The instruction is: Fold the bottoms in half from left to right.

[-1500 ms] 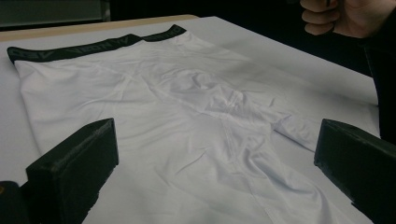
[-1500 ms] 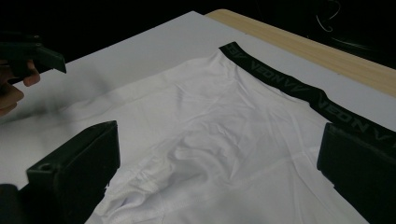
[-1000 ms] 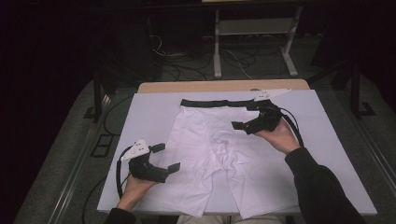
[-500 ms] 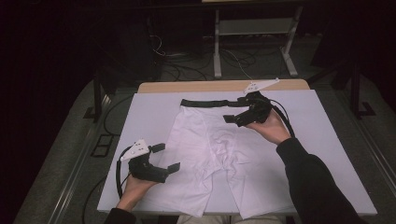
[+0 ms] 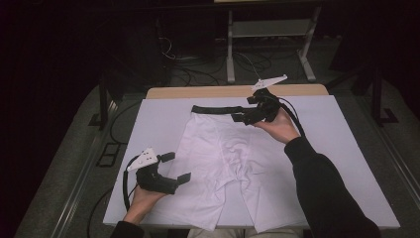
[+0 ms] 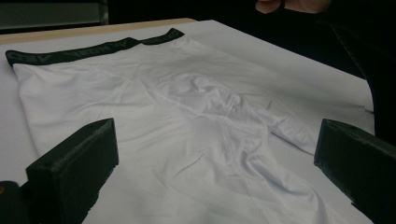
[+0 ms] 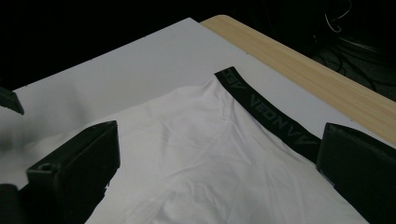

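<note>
Dark surroundings frame a white tabletop (image 5: 346, 148) with a wooden far edge. High view: white shorts (image 5: 233, 168) lie flat, black waistband (image 5: 215, 109) toward the far edge, legs toward the near edge. The right gripper (image 5: 246, 113), jaws spread and empty, hovers at the waistband's right end; the left gripper (image 5: 174, 167), likewise spread, waits beside the left leg near the near-left corner. Left gripper view: the shorts (image 6: 196, 121) run away from its jaws. Right gripper view: the waistband (image 7: 271, 112) runs between its jaws, making this likely the nearer hand for a grasp.
</note>
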{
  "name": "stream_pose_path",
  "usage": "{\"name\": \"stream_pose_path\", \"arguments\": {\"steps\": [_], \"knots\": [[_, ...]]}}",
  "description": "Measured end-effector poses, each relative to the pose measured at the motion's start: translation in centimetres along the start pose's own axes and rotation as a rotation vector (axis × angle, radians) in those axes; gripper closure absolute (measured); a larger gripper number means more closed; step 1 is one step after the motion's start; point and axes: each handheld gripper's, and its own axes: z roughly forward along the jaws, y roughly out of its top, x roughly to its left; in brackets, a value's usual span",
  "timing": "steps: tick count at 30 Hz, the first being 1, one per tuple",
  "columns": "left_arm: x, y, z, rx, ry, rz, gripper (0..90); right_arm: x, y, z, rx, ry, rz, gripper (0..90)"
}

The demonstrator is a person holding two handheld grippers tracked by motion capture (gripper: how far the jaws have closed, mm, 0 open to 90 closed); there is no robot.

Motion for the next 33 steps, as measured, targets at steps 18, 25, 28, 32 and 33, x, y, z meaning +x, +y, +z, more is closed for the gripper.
{"name": "stream_pose_path", "arguments": {"steps": [18, 25, 28, 32, 33], "knots": [[0.0, 0.0, 0.0, -0.002, -0.003, -0.001, 0.0, -0.5, 2.2, 2.6, 0.010, -0.001, -0.003, 0.0], [0.0, 0.0, 0.0, -0.002, -0.004, 0.000, 0.0, -0.5, 2.8, 4.2, 0.019, 0.005, -0.007, 0.0], [0.0, 0.0, 0.0, 0.000, -0.006, -0.001, 0.0, -0.5, 3.1, 4.8, 0.025, 0.010, -0.011, 0.0], [0.0, 0.0, 0.0, -0.003, -0.006, -0.002, 0.0, -0.3, 3.4, 5.8, 0.021, 0.014, -0.014, 0.0], [0.0, 0.0, -0.1, -0.003, -0.005, -0.002, 0.0, -0.2, 3.5, 6.1, 0.024, 0.015, -0.012, 0.0]]}}
